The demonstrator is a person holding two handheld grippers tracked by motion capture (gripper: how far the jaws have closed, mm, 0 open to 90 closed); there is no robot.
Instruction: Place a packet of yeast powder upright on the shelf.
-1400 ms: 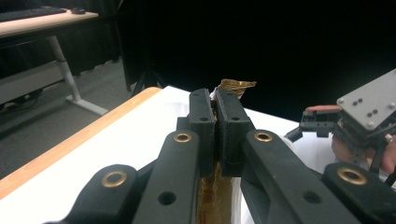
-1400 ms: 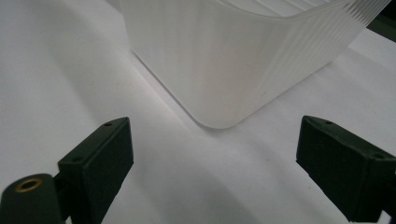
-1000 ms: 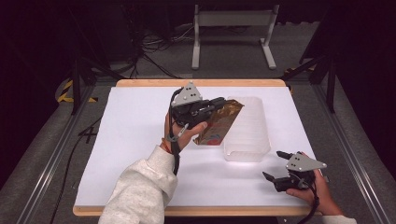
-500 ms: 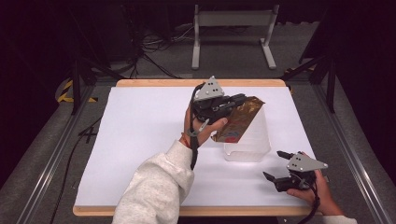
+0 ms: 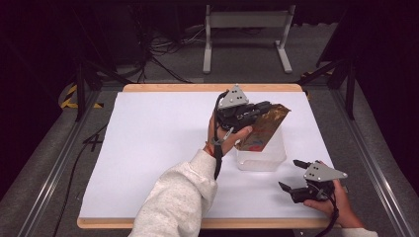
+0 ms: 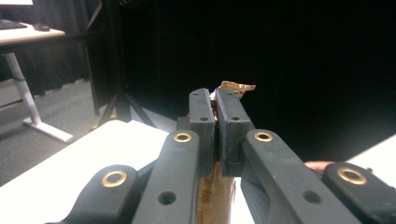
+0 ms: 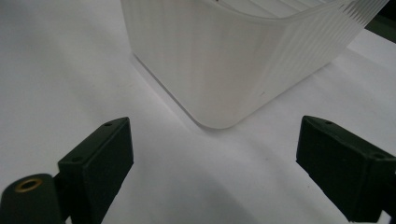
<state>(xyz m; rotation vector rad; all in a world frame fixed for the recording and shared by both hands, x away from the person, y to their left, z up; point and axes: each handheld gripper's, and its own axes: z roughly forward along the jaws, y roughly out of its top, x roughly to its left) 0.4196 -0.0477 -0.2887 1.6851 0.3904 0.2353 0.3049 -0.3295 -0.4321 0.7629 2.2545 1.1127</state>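
Note:
A flat brown foil packet [image 5: 263, 127] hangs in the air above a clear ribbed plastic bin [image 5: 269, 157] on the white table. My left gripper [image 5: 257, 109] is shut on the packet's near edge; in the left gripper view the jaws pinch it, and its crinkled gold tip [image 6: 237, 87] sticks out past them. My right gripper [image 5: 292, 174] rests on the table in front of the bin, open and holding nothing. In the right gripper view the bin's rounded corner [image 7: 224, 70] stands just beyond the wide-apart jaws.
The white table top [image 5: 148, 143] has a wooden rim and broad bare space left of the bin. A metal stand [image 5: 247, 29] and cables lie on the grey floor beyond the far edge. Dark curtains surround the area.
My left gripper has carried the packet to the right and upward, from beside the bin to over it. The right gripper has stayed in place, open.

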